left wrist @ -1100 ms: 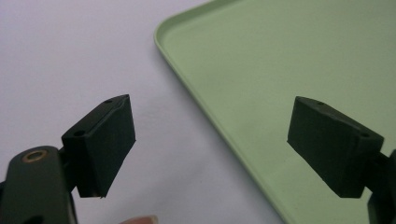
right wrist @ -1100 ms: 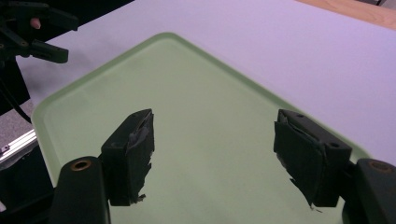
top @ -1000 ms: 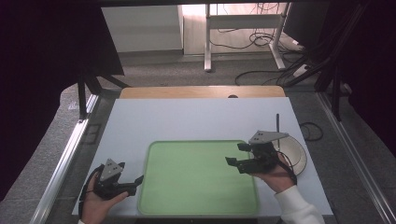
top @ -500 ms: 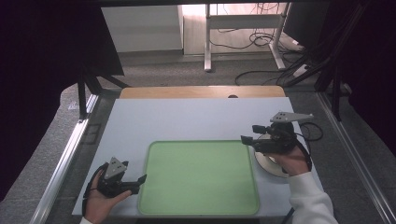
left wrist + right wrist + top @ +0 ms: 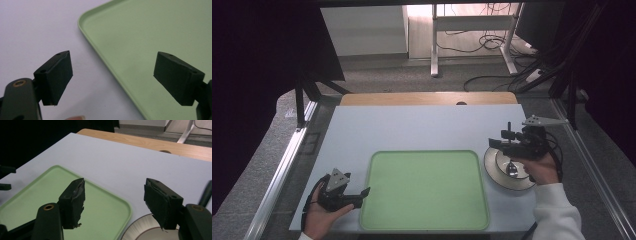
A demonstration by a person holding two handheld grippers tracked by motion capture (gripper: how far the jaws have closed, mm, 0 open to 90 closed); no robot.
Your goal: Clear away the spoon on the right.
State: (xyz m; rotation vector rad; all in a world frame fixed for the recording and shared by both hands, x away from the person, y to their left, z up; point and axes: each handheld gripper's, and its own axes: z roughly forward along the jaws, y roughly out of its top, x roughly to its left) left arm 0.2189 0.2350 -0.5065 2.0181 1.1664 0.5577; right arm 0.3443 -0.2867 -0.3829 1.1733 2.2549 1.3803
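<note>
The right claw [image 5: 498,143] hovers above the round white ribbed plate [image 5: 493,167], which sits on the pale grey table [image 5: 412,130] just beside the right edge of the flat light-green plastic tray [image 5: 424,187]. Its jaws are spread with nothing between them, though they have just been closing a little. A small dark object lies on the plate under the hand; what it is cannot be told. In the right gripper view the plate's rim [image 5: 140,226] shows between the jaws, next to the tray's corner [image 5: 122,212]. The left claw [image 5: 362,195] rests low at the tray's left edge, jaws spread wide and empty, one over the tray [image 5: 155,35] and one over the table [image 5: 37,30].
</note>
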